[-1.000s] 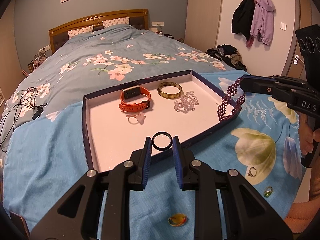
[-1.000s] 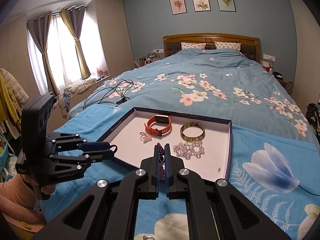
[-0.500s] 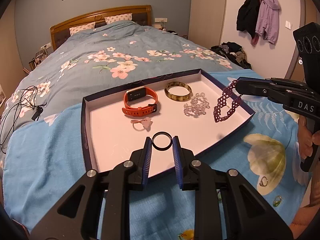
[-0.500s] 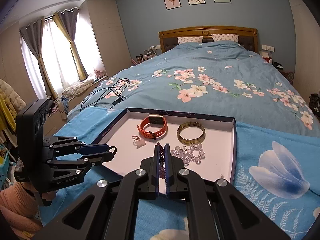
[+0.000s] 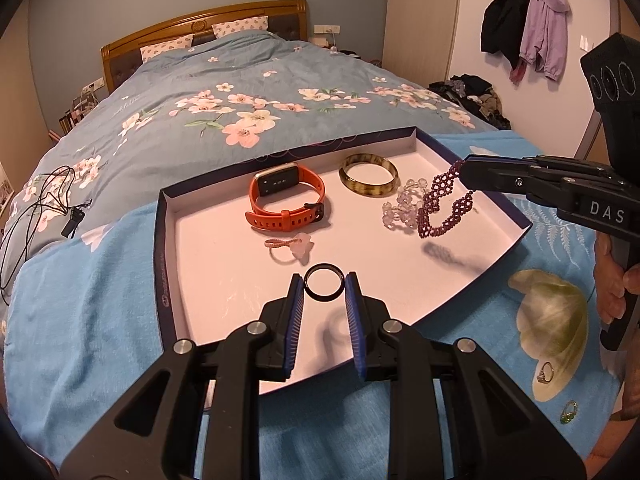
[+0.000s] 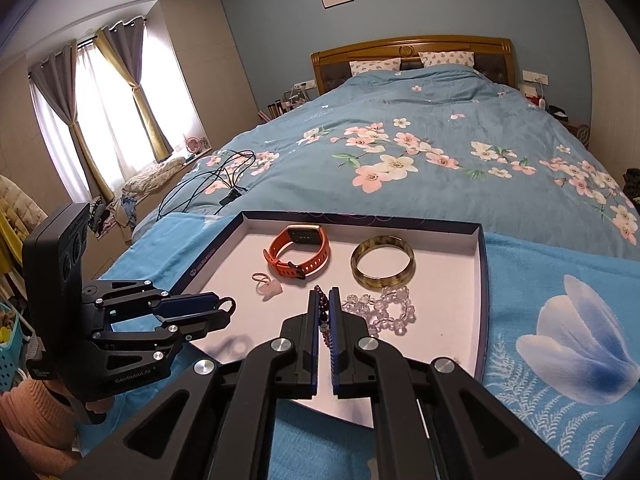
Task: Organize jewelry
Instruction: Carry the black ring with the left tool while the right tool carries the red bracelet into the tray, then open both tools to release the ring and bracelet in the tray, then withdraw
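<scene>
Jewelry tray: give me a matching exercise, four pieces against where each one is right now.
Pieces:
1. black ring
2. purple beaded bracelet
3. orange smartwatch
4. gold ring

Places:
A. lying in the tray, beside the tortoiseshell bangle
B. on the blue blanket, outside the tray
C. pinched in the left gripper
D. hanging from the right gripper, above the tray

Pairs: 1-C, 2-D, 3-A, 4-B

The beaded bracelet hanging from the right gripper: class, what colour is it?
Dark purple-maroon; the beaded bracelet shows best in the left wrist view.
</scene>
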Demonstrator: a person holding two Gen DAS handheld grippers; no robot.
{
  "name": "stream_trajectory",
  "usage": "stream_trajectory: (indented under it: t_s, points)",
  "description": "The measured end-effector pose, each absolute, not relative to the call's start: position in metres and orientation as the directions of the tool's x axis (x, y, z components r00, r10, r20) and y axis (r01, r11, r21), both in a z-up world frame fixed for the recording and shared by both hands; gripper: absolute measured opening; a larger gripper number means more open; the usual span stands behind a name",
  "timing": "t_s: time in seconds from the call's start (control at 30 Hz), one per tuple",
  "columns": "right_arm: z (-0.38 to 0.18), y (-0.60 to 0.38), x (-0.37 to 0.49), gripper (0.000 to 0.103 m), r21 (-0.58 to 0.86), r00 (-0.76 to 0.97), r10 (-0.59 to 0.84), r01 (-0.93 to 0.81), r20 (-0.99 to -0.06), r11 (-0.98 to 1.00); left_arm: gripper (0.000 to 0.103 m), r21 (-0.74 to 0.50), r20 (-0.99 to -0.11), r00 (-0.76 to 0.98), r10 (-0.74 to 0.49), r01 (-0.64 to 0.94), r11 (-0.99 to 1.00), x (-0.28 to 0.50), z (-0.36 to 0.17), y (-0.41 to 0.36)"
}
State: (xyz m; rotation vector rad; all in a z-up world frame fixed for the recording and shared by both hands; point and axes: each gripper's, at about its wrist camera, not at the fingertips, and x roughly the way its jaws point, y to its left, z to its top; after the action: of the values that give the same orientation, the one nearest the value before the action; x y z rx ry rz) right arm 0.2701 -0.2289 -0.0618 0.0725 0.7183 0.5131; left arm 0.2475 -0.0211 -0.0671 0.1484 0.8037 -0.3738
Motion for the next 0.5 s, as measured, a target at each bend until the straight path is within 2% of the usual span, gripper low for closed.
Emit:
stream_trajectory:
  t_s: [0.5]
  points:
    - [-0.085, -0.243, 0.288, 0.003, 0.281, 0.603, 0.455, -0.364, -0.655, 0.888, 0.022, -0.008, -0.755, 0.610, -0.243, 0.361, 0.933, 0.267, -0.083, -0.026]
